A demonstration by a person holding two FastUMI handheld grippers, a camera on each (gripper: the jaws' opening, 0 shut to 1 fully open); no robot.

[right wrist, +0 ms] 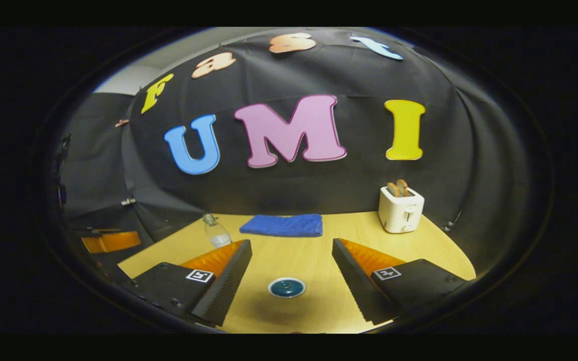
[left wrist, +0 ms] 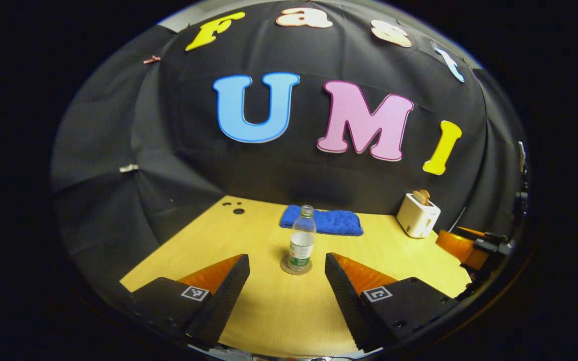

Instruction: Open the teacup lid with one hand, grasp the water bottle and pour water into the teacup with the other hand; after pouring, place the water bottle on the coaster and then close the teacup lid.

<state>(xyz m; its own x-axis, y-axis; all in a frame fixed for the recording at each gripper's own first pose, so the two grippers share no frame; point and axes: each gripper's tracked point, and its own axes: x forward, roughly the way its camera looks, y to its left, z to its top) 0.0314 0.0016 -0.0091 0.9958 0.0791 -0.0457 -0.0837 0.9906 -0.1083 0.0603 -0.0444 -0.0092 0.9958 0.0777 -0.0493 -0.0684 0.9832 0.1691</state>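
In the left gripper view my left gripper (left wrist: 287, 273) sits low in the frame with its jaws spread wide and nothing between them. Straight ahead, in the gap between the fingers but clear of both, the bottle (left wrist: 301, 244) stands upright on the coaster (left wrist: 296, 267), its cap on. Both are at the centre of the frame on the table (left wrist: 269, 311). Behind the bottle, toward the wall, a blue towel (left wrist: 322, 222) lies flat. At the right of the frame a white toaster (left wrist: 417, 215) stands with toast showing in its slots. At the far right edge I see part of the other gripper (left wrist: 472, 246), too cut off to tell how its jaws stand from here.

In the right gripper view my right gripper (right wrist: 291, 276) is also low in the frame, jaws wide and holding nothing. Between its fingers, at lower centre, the teacup (right wrist: 286, 288) rests on the table (right wrist: 319, 250), seen from above as a dark blue round with a pale rim; I cannot tell whether that top is the lid. The bottle (right wrist: 215, 231) appears at the left, just above the near finger, leaning in the lens. The towel (right wrist: 282, 225) lies at centre by the wall, and the toaster (right wrist: 401, 208) stands at the right.
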